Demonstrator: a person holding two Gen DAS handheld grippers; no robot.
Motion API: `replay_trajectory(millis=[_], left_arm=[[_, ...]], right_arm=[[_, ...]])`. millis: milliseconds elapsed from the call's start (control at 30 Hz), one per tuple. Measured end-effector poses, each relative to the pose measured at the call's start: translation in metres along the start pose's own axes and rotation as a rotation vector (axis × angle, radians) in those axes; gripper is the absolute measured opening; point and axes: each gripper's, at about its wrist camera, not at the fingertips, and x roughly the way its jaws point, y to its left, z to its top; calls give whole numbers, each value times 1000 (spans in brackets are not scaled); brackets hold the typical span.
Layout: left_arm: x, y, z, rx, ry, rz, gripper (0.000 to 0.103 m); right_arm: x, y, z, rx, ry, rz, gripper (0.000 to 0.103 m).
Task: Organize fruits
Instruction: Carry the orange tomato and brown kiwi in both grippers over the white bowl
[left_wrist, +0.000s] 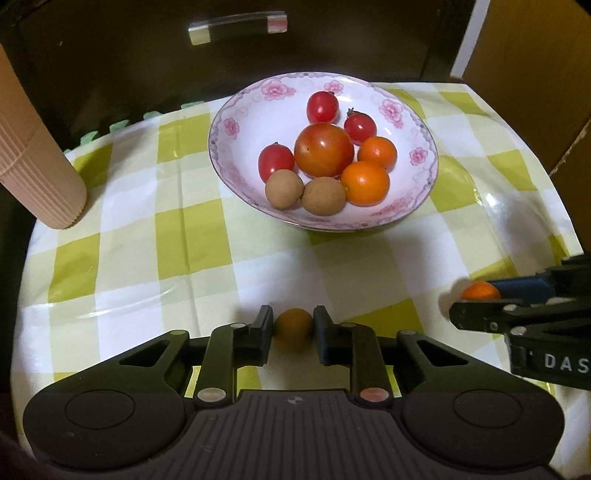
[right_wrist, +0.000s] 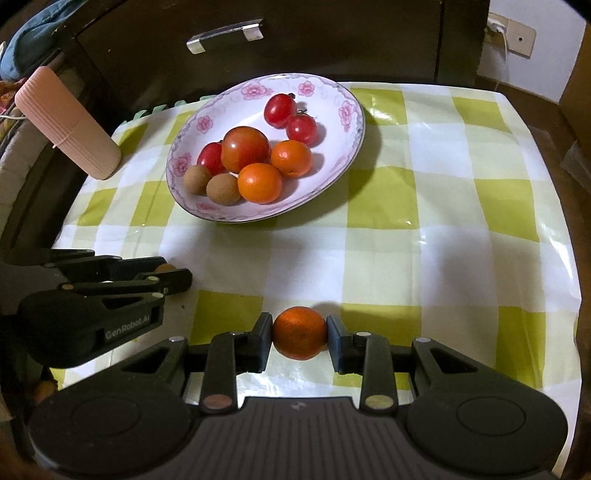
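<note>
- The ribbed pink cylinder (left_wrist: 40, 155) leans at the table's left edge — a wide swing of the left hand toward the bowl could knock it over, I judge.
- The left tongs (left_wrist: 293, 328) pinch a small brown fruit (left_wrist: 293, 326) low over the checked cloth (left_wrist: 184, 240), near the table's front. The fruit is round and the pads meet only its sides, so a quick lift or a tilt could let it roll out.
- The flowered bowl (left_wrist: 229, 155) stands further back, already crowded: a big tomato (left_wrist: 324, 149), three small red ones, two oranges and two brown fruits. A fruit dropped from high up may bounce off that heap — or push a neighbour over the shallow rim.
- The right tongs (right_wrist: 300, 338) pinch a small orange (right_wrist: 300, 338) by its sides, also near the front edge. Both hands have the same bowl ahead, so moving together risks the tongs colliding above it.
- Pressing harder to hold the orange could bruise its peel.
</note>
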Motion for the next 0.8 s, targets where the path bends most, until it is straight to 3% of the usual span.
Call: replay_trajectory(millis=[400,800], left_arm=[[-27,-11,8,9,-68,-22,30],[-27,-8,27,-14,-104,-32,31]], right_arm=[[-7,10,6,-14,-41,5,31],[-13,13,23,7,-92,10,31]])
